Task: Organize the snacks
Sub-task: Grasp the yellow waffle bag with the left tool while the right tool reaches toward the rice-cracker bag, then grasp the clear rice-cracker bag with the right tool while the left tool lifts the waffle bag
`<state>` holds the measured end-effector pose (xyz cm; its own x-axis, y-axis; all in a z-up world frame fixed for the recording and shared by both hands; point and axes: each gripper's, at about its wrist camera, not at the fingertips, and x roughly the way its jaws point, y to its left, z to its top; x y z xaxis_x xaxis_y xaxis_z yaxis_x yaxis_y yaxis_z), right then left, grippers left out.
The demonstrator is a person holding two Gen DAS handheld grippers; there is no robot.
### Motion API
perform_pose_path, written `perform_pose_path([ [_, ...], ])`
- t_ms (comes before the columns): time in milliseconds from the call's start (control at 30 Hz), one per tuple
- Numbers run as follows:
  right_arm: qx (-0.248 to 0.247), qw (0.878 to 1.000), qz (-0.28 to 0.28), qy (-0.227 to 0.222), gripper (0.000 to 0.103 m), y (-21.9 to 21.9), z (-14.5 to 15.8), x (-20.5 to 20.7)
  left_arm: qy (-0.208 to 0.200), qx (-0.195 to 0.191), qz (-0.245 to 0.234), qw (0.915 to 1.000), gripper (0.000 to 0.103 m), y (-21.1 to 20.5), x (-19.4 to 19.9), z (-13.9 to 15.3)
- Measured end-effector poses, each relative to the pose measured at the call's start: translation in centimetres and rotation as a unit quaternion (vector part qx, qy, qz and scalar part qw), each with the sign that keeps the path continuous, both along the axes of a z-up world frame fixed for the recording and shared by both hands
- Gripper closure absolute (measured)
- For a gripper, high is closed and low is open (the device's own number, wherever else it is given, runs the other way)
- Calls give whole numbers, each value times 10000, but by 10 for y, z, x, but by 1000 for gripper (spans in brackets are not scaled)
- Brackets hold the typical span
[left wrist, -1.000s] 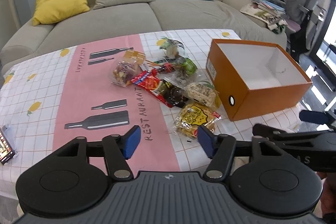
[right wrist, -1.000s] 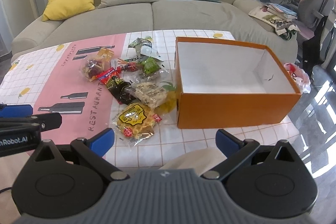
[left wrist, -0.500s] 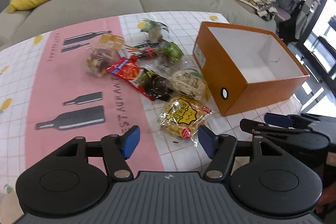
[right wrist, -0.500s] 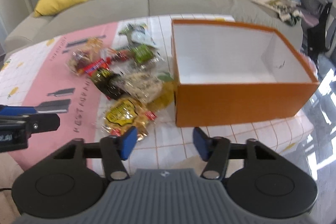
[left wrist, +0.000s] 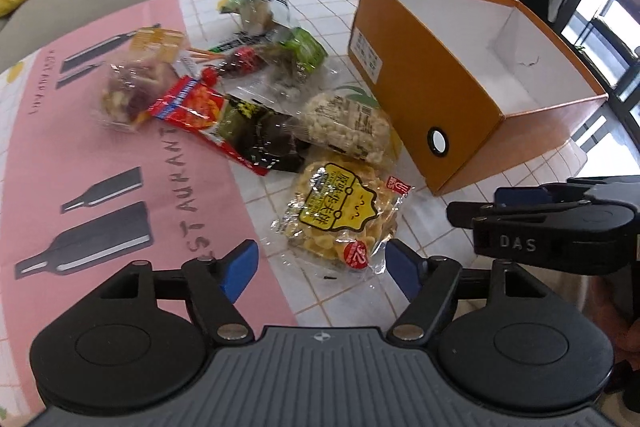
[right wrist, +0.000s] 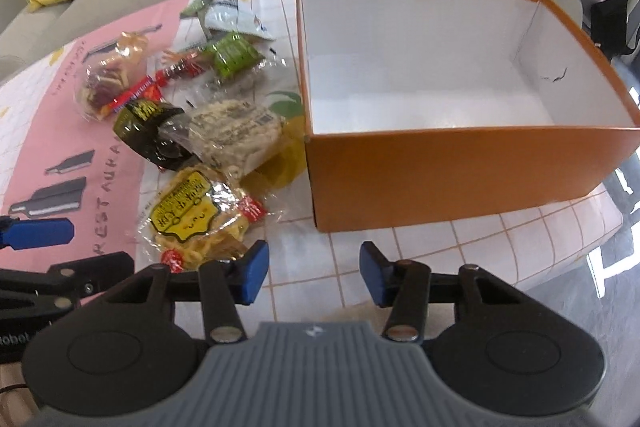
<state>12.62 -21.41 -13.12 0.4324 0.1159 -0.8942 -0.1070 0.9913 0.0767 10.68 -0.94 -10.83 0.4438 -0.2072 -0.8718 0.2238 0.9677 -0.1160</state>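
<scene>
Orange cardboard box (right wrist: 460, 163) and the snack heap sit larger and nearer in both wrist views than a second ago. We note the left gripper (left wrist: 320, 265) has just been opening and stands wide, nothing between its blue pads. The right gripper (right wrist: 314, 277), about half open after narrowing from full spread, also holds nothing. The yellow-labelled cracker packet (left wrist: 344, 215) lies on the checked tablecloth (right wrist: 500, 239) just ahead of the left gripper's gap and left of the right gripper's near finger. We count one box, standing empty, two grippers, and roughly eight snack packets, overlapping beside the box's left wall.
</scene>
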Motion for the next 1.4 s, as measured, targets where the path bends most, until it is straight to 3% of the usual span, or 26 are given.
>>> perform_pose_path([
  [167, 91, 9990, 17, 427, 67, 0, -16, 11, 63, 74, -325, 9994, 17, -11, 11, -18],
  [400, 259, 9973, -163, 666, 67, -7, -22, 23, -325, 661, -1150, 9906, 15, -34, 26, -37],
  [533, 349, 9963, -234, 752, 65, -8, -26, 28, -279, 700, -1418, 9870, 12, -39, 33, -43],
  [600, 382, 9962, -229, 753, 65, -7, -28, 31, -168, 681, -1444, 9870, 6, -39, 37, -50],
  [900, 402, 9970, -140, 641, 65, 3, -32, 34, -149, 559, -1254, 9904, 0, -42, 42, -66],
  [1067, 343, 9981, -105, 500, 65, 7, -28, 32, -121, 489, -1059, 9931, 19, -38, 38, -60],
  [1400, 324, 9989, 314, 140, 64, 29, -11, 23, 272, 541, -54, 9981, 25, -3, 23, -36],
])
